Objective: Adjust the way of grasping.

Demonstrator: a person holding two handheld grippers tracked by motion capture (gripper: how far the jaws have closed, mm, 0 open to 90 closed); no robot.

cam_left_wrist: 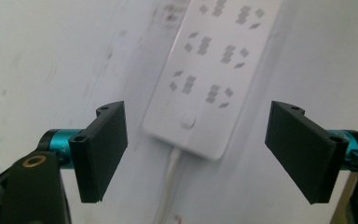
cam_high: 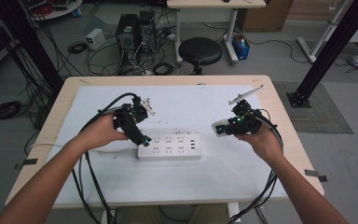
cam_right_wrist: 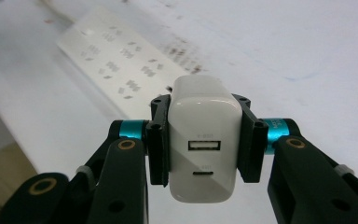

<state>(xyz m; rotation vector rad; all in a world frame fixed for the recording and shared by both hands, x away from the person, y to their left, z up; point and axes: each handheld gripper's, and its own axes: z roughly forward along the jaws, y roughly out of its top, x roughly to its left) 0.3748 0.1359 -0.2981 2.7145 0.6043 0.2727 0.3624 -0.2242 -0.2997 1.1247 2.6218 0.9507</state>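
Charger (cam_right_wrist: 204,140) clamped between right gripper (cam_high: 220,127) jaws, beside power strip (cam_high: 169,147); left gripper (cam_left_wrist: 196,149) spread wide above it.

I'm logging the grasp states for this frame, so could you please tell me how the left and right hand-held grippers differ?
The left hand-held gripper is open with nothing between its jaws; the right hand-held gripper is shut on a white USB charger. The left one hovers at the power strip's cable end, while the right one is held off to the strip's right side. Both have black jaws and teal collars.
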